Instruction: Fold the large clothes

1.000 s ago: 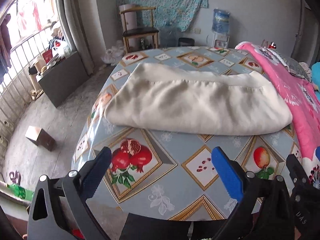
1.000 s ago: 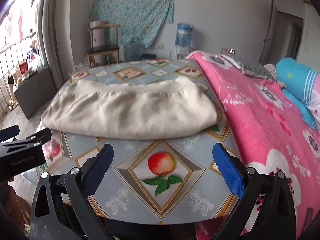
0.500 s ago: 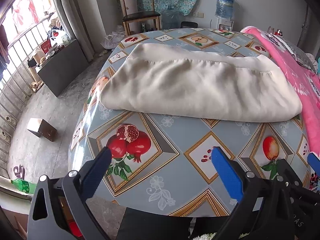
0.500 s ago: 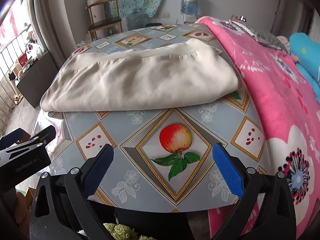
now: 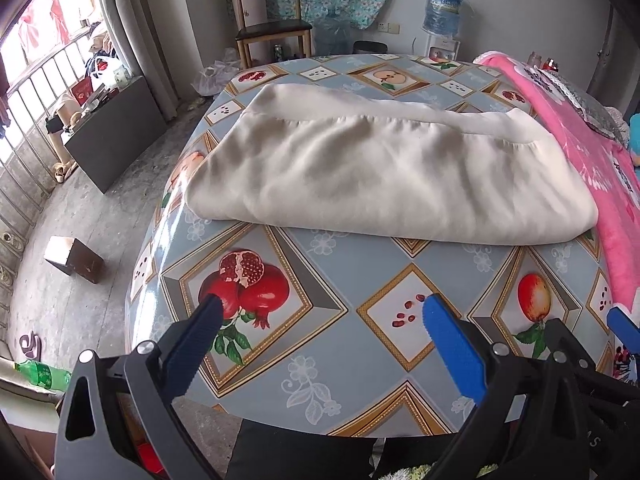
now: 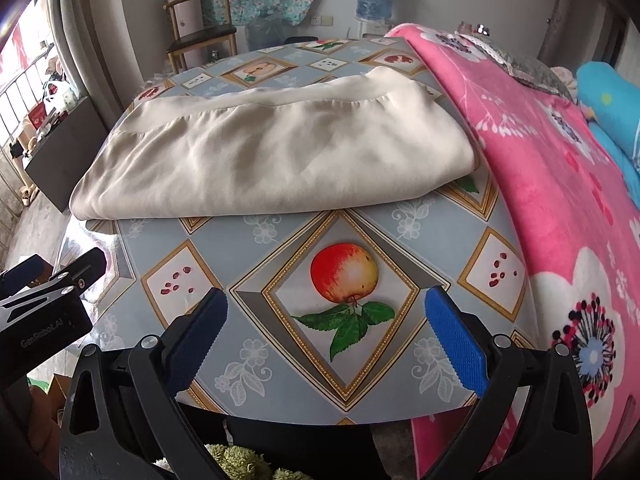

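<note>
One cream garment (image 5: 384,176), already doubled over into a long flat bundle, lies across the middle of the desk (image 5: 332,344); its right end lies close to the pink blanket (image 5: 576,136), whether touching I cannot tell. A seamed band runs along the far long edge; the near long edge is a rounded fold facing me.

Step in hand, my judgement: between folds. One fold looks done, and the bundle looks long enough to take a further fold end to end.

My left tongs (image 5: 320,312) are spread wide with nothing between them, held above the near part of the desk over the pomegranate print, well short of the cloth. My right tongs (image 6: 326,306) are likewise spread and empty, over the apple print (image 6: 344,272), also short of the cloth.

Next move calls for, I judge: both tongs forward to the near fold, each pinching through all layers near one end, lifting together so the layers do not slide apart. The cloth looks soft and thick; a shallow pinch may catch only the top layer.

Writing: in the right wrist view the body of the left tongs carries pale lettering, roughly "GenRobot.AI". In the left wrist view, letters on the dark body at lower right look like "AS"; the rest is cut off. The water bottle (image 5: 442,10) has a blue label, unreadable.
</note>
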A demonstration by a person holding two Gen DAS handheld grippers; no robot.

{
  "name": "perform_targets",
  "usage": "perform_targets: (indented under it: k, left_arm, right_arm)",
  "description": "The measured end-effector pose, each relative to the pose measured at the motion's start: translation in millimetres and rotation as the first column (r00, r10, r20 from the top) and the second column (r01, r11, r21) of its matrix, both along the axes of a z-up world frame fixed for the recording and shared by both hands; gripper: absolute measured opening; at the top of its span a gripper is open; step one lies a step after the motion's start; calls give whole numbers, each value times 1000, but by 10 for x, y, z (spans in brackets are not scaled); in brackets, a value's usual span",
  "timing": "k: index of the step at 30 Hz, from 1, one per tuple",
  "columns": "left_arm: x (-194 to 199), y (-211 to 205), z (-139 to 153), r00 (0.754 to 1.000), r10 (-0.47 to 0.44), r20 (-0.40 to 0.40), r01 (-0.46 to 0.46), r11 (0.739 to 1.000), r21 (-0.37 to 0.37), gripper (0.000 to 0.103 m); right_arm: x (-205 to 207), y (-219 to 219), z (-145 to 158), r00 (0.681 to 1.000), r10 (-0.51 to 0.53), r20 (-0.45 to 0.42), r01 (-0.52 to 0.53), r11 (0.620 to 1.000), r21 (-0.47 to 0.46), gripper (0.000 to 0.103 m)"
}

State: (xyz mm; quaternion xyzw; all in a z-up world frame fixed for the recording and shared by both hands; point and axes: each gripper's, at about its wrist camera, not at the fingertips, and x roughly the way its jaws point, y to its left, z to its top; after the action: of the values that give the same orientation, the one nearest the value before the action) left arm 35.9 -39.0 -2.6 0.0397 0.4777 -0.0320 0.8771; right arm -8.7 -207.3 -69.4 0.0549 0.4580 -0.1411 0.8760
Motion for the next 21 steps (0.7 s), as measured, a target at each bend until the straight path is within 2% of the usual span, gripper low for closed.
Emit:
perform_targets:
  k: [15,21]
  left_arm:
    - [16,-40,-107,998,-37,-50,35,999,-31,98]
    - [8,-80,-102,998,-51,-47,50,998,-28,98]
  right_arm:
    - [-31,-8,-19,1000,-11,-26,11,1000,-6,96]
    - [-36,-45,-15,999,-22,-33,22,1000,-2,96]
